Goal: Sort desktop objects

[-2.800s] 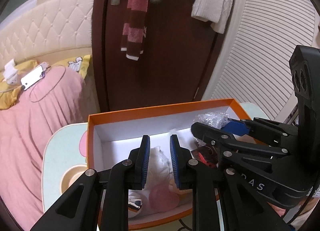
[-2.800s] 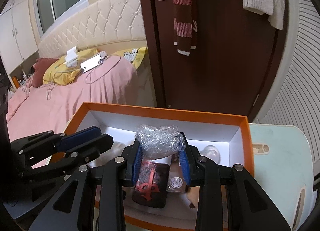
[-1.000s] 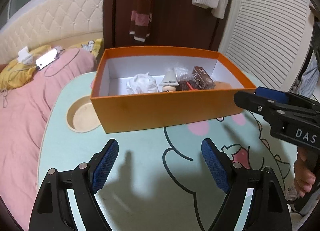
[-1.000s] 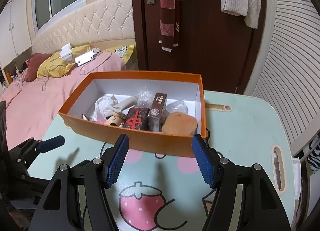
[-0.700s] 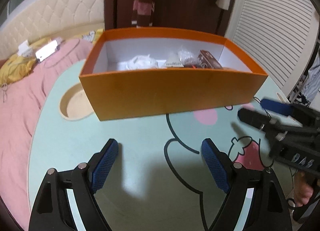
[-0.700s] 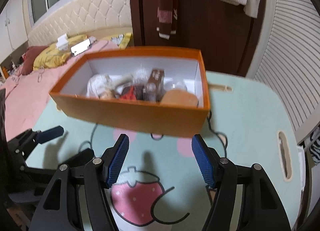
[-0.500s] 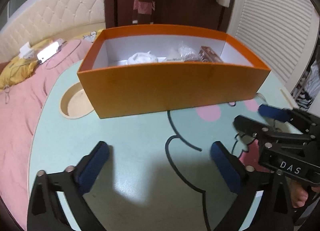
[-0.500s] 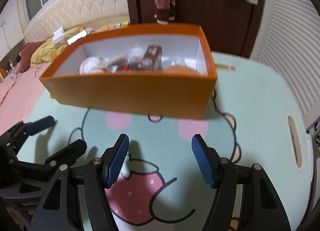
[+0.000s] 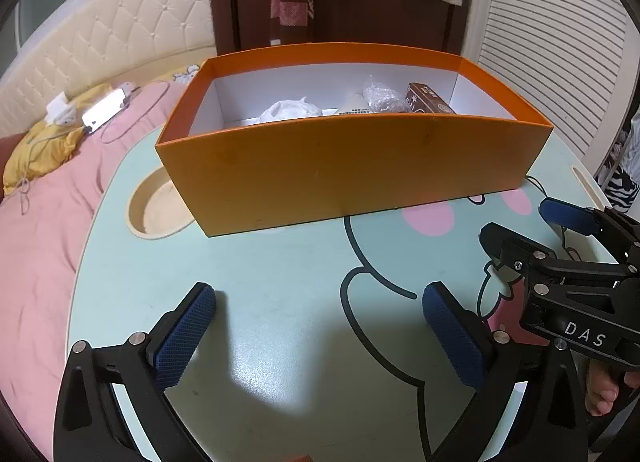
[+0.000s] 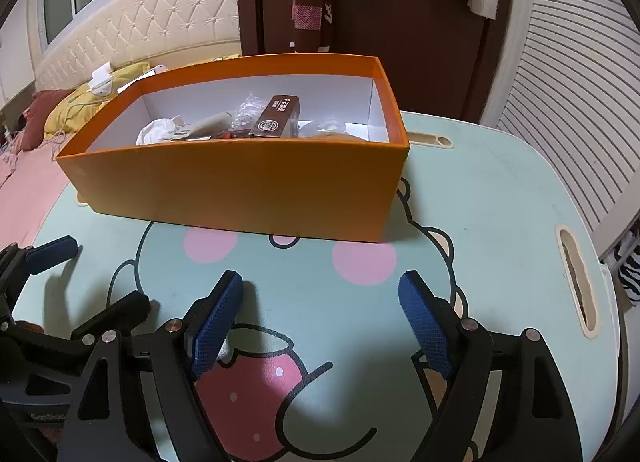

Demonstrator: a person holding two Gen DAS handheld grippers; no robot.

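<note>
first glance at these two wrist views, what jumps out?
The orange box dominates, sitting at the far side of the mint cartoon-print table, with a brown carton, crinkled clear plastic and a white wad showing over its rim. In the foreground the left gripper and right gripper hang over bare tabletop, jaws wide apart with nothing between them.

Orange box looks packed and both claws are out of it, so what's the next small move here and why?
Probably nothing more than lifting both claws away. The left claw and right claw stand open and empty above the bare tabletop; the right one's jaws have just been opening. The orange box already holds the brown packet, the crinkled wrap and the white bundle, and no loose item shows on the table.
</note>
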